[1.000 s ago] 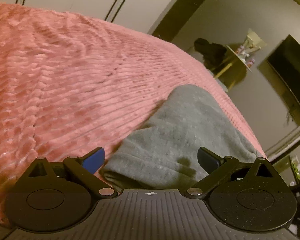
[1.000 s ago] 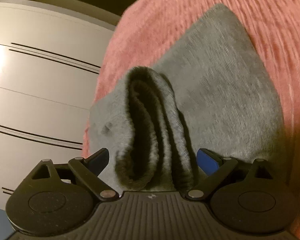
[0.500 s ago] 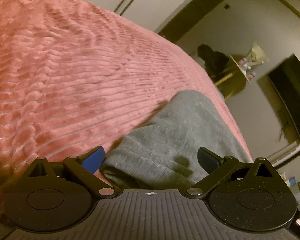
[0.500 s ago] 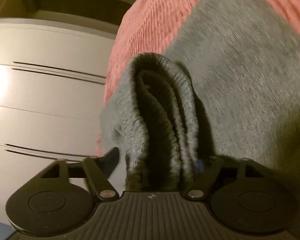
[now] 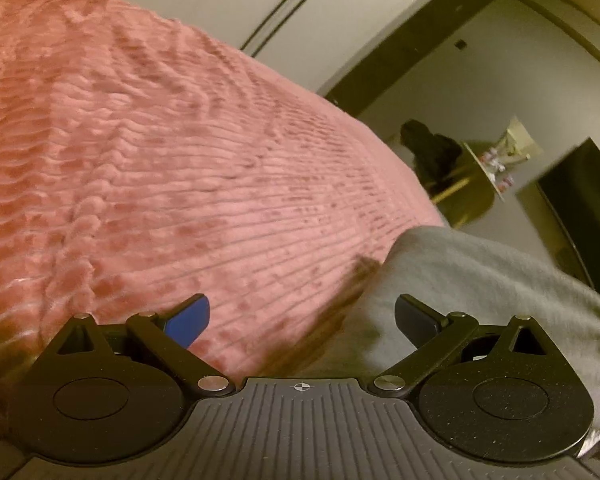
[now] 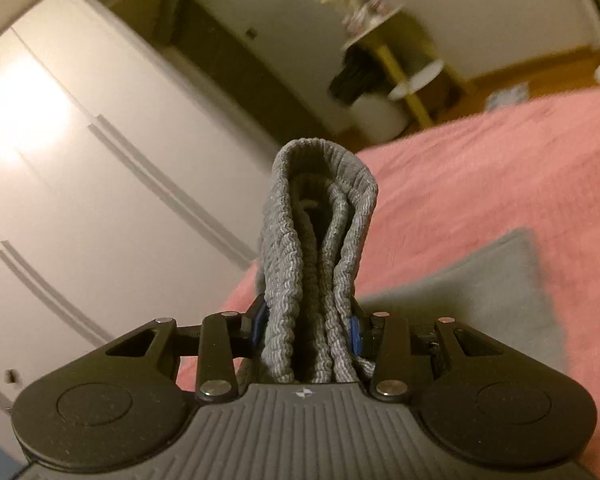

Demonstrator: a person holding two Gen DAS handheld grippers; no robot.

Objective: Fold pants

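Pink bedspread (image 5: 180,160), one grey pants (image 6: 316,264), two claws

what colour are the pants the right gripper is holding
Grey; the ribbed waistband of the pants shows best in the right wrist view.

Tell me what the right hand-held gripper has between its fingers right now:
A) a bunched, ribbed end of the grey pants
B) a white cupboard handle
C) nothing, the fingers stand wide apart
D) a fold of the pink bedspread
A: in the right wrist view the right hand-held gripper has just closed its blue-padded fingers against both sides of the bunched ribbed band of the grey pants, which stands up clear of the pink bedspread.
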